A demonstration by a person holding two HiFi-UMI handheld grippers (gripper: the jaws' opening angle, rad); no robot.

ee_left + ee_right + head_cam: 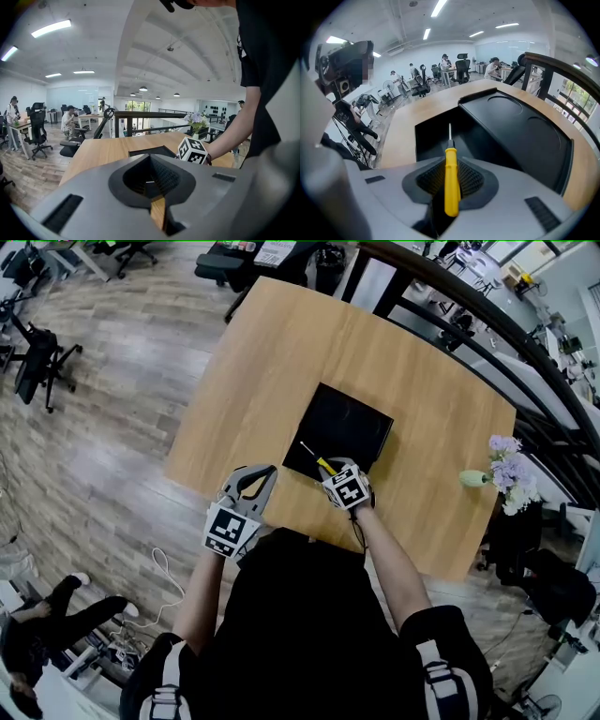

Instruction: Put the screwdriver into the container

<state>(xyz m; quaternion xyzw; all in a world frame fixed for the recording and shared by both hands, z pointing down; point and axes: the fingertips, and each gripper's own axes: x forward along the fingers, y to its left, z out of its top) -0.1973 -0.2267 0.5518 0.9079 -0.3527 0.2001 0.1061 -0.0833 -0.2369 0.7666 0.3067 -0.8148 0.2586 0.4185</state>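
The right gripper (334, 471) pinched the yellow-handled screwdriver (451, 187) by its handle, the thin metal shaft pointing over the near edge of the black rectangular plastic container (349, 423), which lay on the light wooden table (281, 343). The left gripper (266, 472) hung at the table's near edge, beside the container, its jaws pressed together on nothing.

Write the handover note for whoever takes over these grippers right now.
Right gripper: shut on the yellow handle of the screwdriver, with the shaft pointing out over the near part of the black container.
Left gripper: shut and empty, at the near edge of the table, left of the container.
Done: screwdriver is gripped and held at the container.
Left: lower it into the container's open compartment, open the right gripper, pull back.
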